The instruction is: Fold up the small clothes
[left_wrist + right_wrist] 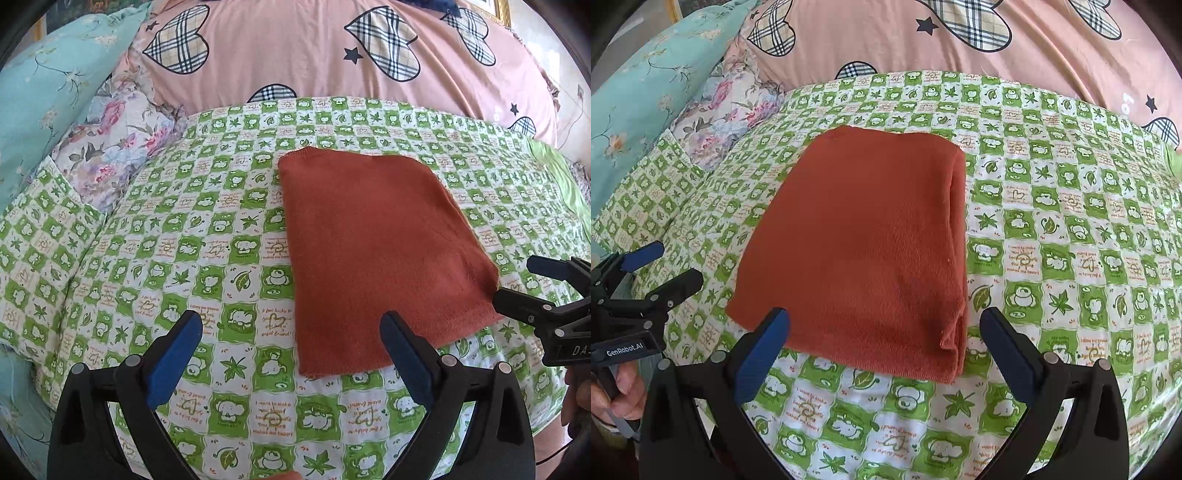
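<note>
A rust-orange knit garment lies folded into a flat rectangle on the green-and-white checked bedspread. In the right wrist view the garment shows stacked layers along its right edge. My left gripper is open and empty, just in front of the garment's near left corner. My right gripper is open and empty, its jaws straddling the garment's near edge without touching it. Each gripper also shows in the other's view, open: the right gripper at the garment's right corner, the left gripper left of it.
A pink quilt with plaid hearts is piled behind the bedspread. A teal floral pillow and a purple floral pillow lie at the left. A light green cloth lies at the right edge.
</note>
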Demonstrator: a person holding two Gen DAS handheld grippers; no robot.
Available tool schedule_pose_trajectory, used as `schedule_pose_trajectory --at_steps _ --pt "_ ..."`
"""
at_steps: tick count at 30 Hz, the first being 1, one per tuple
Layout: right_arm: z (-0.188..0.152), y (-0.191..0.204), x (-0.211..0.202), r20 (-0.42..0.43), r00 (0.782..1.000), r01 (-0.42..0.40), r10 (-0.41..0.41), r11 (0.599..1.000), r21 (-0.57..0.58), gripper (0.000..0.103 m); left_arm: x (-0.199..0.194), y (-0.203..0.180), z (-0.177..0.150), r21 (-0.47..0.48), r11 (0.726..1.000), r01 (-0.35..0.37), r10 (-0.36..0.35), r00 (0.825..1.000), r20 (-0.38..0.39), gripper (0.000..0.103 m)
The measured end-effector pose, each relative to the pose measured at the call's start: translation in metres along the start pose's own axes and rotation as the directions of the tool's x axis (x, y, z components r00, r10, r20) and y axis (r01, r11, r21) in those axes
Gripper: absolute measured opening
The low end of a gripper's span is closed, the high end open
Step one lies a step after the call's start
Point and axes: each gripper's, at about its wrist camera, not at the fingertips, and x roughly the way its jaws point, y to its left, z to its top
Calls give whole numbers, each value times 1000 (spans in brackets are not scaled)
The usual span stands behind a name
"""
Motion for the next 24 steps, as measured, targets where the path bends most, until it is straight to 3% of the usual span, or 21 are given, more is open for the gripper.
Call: schedule_pose_trajectory --at_steps 24 --pt "-3 -7 11 -23 1000 -1 2 1000 15 102 13 -6 4 32 999 7 -7 1000 6 97"
